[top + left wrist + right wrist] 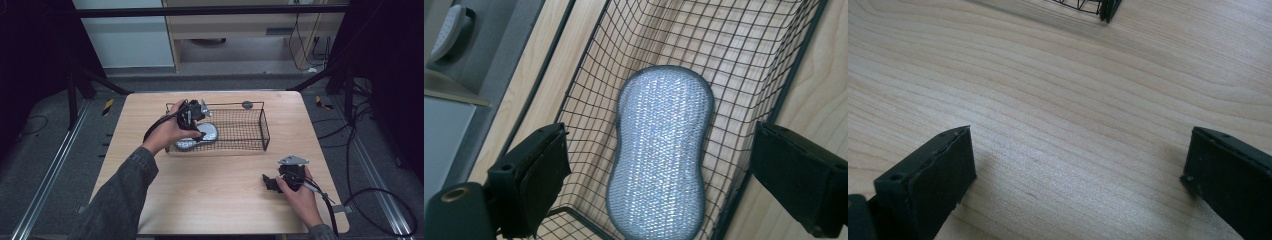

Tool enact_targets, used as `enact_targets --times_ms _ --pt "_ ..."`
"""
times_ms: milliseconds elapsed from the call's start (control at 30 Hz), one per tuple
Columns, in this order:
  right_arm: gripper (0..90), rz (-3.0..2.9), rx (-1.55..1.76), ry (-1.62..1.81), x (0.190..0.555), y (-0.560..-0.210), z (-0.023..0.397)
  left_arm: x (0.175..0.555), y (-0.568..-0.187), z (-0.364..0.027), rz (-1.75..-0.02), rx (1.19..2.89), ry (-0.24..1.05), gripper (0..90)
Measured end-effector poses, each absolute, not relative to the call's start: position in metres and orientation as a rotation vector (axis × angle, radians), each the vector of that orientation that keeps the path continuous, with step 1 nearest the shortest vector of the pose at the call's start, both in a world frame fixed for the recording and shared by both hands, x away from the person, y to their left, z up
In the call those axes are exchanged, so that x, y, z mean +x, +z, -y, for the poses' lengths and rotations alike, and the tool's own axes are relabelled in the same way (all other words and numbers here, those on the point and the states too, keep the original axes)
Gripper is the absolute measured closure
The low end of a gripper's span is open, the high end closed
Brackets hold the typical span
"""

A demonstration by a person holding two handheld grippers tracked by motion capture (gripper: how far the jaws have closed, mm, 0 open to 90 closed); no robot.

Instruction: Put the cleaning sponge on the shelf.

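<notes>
The left tool [196, 125] is being held over the left end of the black wire-mesh basket [250, 107], which is standing on the pale wooden counter [210, 185]. Its jaws are being kept spread wide, with nothing pinched between them. In the left gripper view, the silvery-grey, peanut-shaped scouring pad [659, 155] is being seen lying flat on the basket [744, 55] floor, framed between the two black jaws and a little beyond them; no contact between pad and jaws is being shown. One jaw is being held inside the basket's wire wall and the other outside it, over the counter [824, 85]. In the high view the pad [209, 131] is lying in the basket's left part, partly covered by the hand and the tool, so that the gap between them cannot be judged there.

The right tool [272, 182] is being rested low over the bare counter near its right front corner, well apart from the basket. In the right gripper view its jaws are being held wide apart over bare wood grain [1063, 125], gripping nothing, while a corner of the basket [1103, 7] is being shown at the top edge.
</notes>
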State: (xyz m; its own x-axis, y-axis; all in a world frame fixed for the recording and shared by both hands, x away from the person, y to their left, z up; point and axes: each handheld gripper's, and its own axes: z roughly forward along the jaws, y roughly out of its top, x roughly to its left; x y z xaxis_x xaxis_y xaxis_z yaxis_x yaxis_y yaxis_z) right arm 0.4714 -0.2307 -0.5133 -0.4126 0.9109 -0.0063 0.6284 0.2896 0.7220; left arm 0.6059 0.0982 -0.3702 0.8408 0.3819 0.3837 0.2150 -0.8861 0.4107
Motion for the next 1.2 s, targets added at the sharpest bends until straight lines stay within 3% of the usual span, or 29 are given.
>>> enact_targets --times_ms 633,1200 --pt "0.4 -2.145 1.391 0.915 0.471 -0.513 0.23 0.568 -0.365 -0.097 -0.562 2.502 0.618 4.6" --pt "0.6 -2.14 1.389 0.909 0.471 -0.513 0.23 0.509 -0.371 -0.143 -0.706 2.329 0.618 4.9"
